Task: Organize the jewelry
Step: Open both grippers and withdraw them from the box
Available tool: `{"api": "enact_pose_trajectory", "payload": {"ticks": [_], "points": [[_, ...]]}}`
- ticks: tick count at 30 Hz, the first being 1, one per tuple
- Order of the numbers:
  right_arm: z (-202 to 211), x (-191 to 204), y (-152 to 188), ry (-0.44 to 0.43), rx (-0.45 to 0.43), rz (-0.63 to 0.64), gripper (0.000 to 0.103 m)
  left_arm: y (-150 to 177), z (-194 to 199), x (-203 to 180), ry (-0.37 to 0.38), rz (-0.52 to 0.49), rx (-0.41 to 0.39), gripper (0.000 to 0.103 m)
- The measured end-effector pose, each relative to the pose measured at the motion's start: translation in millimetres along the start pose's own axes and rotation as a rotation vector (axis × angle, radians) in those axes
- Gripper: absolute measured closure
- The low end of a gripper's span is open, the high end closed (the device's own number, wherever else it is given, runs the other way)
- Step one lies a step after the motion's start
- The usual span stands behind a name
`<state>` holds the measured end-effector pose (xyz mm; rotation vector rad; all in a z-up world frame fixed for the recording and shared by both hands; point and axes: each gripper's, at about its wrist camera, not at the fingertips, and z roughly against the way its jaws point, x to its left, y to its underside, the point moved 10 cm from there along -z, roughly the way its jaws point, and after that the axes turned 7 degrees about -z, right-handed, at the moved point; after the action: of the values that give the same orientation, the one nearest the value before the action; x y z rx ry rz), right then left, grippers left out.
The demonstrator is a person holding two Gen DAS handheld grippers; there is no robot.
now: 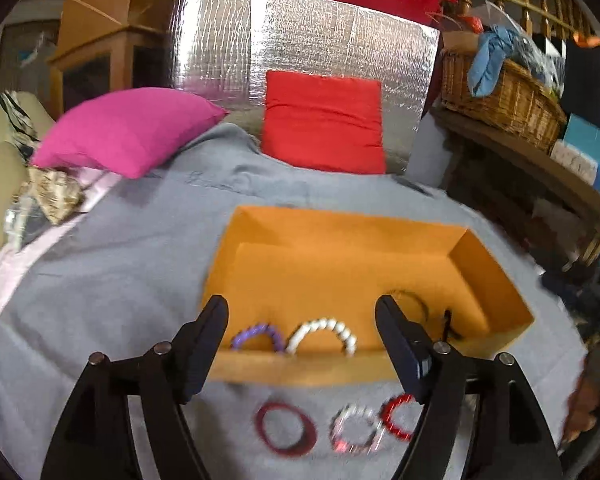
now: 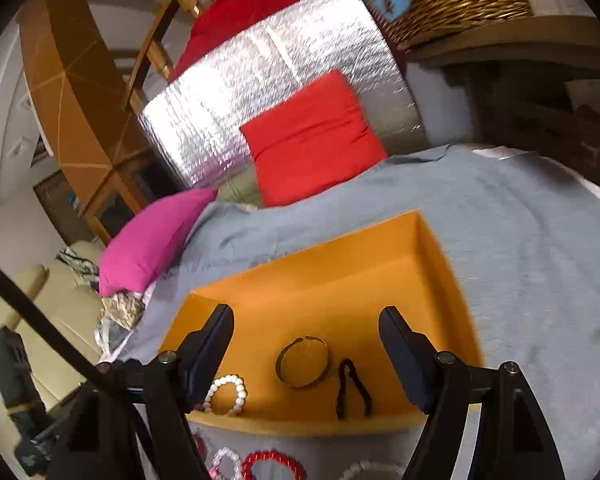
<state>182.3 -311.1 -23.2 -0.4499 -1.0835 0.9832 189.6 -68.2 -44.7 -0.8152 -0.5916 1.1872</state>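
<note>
Bracelets [image 1: 286, 429] near the orange box [image 1: 340, 368] could snag (blanket [image 1: 120, 280] yields); both claws, left [image 1: 302, 326] and right [image 2: 306, 334], released.

One orange box [image 1: 496, 280]. Inside it, four pieces: purple bracelet [image 1: 256, 336], white bracelet [image 1: 324, 334], metal bangle [image 2: 303, 362], black band [image 2: 352, 388]. On the blanket [image 1: 120, 280], at least three more: dark red ring [image 1: 286, 428], pale beaded bracelet [image 1: 356, 428], red bracelet [image 1: 398, 416]. Two cushions: pink [image 1: 128, 130], red [image 1: 324, 120].
</note>
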Motion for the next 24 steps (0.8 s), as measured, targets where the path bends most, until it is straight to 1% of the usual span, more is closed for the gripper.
{"api": "enact_pose_trajectory", "payload": {"ticks": [1,4,7,10,13,16,20,24], "points": [[7.4,-1.3,-0.3,0.018,-0.008,0.01,0.025,5.9,4.2,-1.3,-0.016,-0.019,0.008,0.021],[32.6,-4.0,8.2,0.058,-0.016,0.056,0.025,25.2,13.6,-4.3,-0.051,-0.056,0.037,0.02],[51.3,-13.0,31.0,0.126,0.016,0.104,0.024,51.8,22.3,-6.6,-0.068,-0.069,0.089,0.02],[66.3,-26.2,56.2,0.146,0.062,0.088,0.024,71.8,30.5,-9.5,-0.08,-0.077,0.127,0.02],[80.8,-41.6,69.4,0.192,0.048,0.091,0.024,81.2,43.7,-7.6,-0.104,-0.081,0.111,0.02],[87.8,-58.1,76.1,0.232,0.04,0.054,0.023,88.5,51.5,-5.4,-0.115,-0.098,0.108,0.02],[90.4,-76.4,81.4,0.28,0.028,0.008,0.023,89.1,59.0,6.3,-0.147,-0.131,0.098,0.02],[94.2,-82.4,92.7,0.314,0.039,-0.033,0.023,90.6,68.1,30.2,-0.155,-0.095,0.096,0.02]]}}
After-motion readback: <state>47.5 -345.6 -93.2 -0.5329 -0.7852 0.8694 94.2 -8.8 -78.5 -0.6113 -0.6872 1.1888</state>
